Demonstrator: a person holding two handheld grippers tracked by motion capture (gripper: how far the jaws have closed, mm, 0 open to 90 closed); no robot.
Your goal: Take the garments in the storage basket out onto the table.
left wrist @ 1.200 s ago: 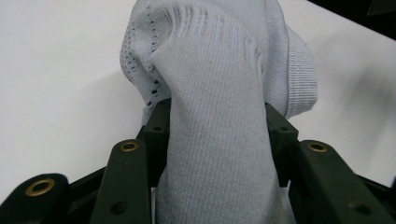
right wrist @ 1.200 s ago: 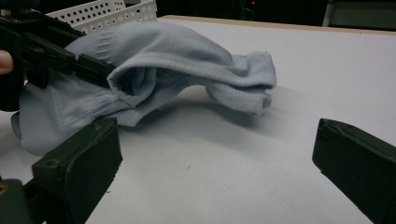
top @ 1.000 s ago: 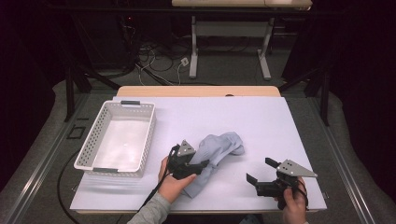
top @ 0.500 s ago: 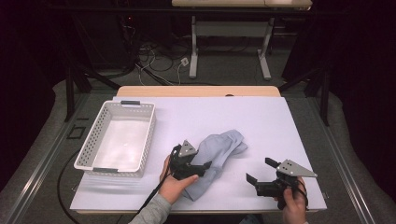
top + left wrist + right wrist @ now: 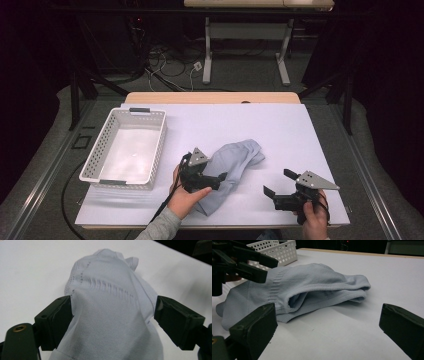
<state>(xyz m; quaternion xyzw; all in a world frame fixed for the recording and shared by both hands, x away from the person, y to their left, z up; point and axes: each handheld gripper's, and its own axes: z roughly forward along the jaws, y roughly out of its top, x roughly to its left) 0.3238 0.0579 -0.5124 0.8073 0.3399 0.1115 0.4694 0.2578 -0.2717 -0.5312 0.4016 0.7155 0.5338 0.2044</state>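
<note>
A: Where is the light blue garment now?

B: It lies crumpled on the desk, to the right of the white basket and apart from it. The left hand-held gripper stands over its near end; the jaws have just been opening, and the cloth is between them but no longer pinched.

A: And the right hand-held gripper?

B: It waits wide and empty, to the right of the garment.

A: How will the garment handle?

B: I think it is soft, light and limp, so it will sag. Better to take the thick ribbed hem.

A: Any change from before?

B: The folds have shifted a little and the grip on the cloth is released.
</note>
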